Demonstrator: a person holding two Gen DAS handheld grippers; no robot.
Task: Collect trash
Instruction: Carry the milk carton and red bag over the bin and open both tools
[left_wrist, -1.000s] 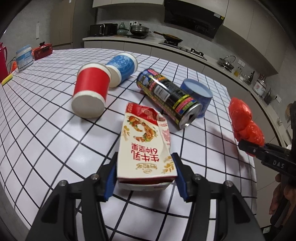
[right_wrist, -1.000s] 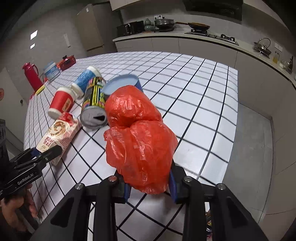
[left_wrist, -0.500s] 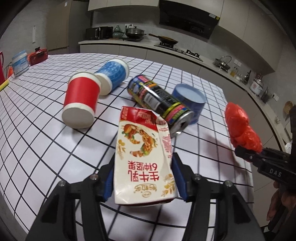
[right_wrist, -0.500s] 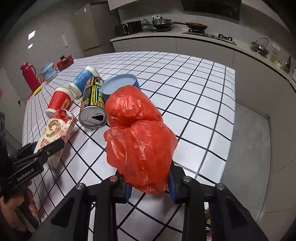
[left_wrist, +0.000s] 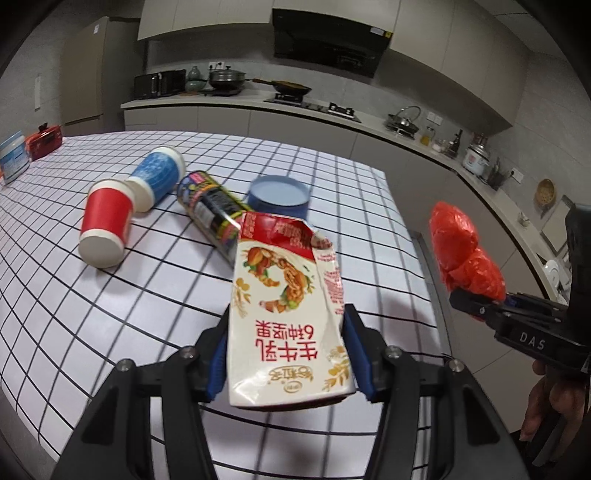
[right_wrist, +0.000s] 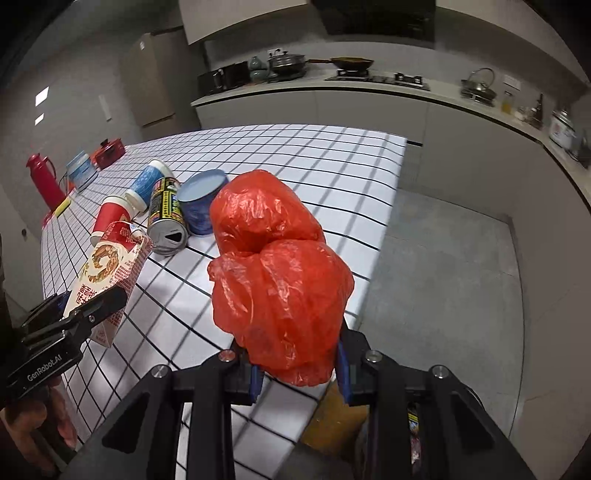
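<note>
The left claw (left_wrist: 284, 354) is gripping a crumpled milk carton (left_wrist: 286, 314), holding it above the checked table (left_wrist: 55, 295). The right claw (right_wrist: 299, 365) is clamping a red plastic bag (right_wrist: 280, 280) over the table's right edge. A can (left_wrist: 210, 214), red cup (left_wrist: 105, 223), blue cup (left_wrist: 157, 177) and blue tub (left_wrist: 279, 195) are lying mid-table.

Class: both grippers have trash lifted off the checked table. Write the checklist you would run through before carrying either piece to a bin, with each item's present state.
1. Left gripper clamps the crumpled white-and-red milk carton: ok.
2. Carton off the checked tablecloth: ok.
3. Right gripper clamps the bunched red plastic bag: ok.
4. Bag and carton apart: ok.
5. Bin located: cannot tell.
6. Table cleared: not ok; red paper cup and printed drink can remain.
</note>
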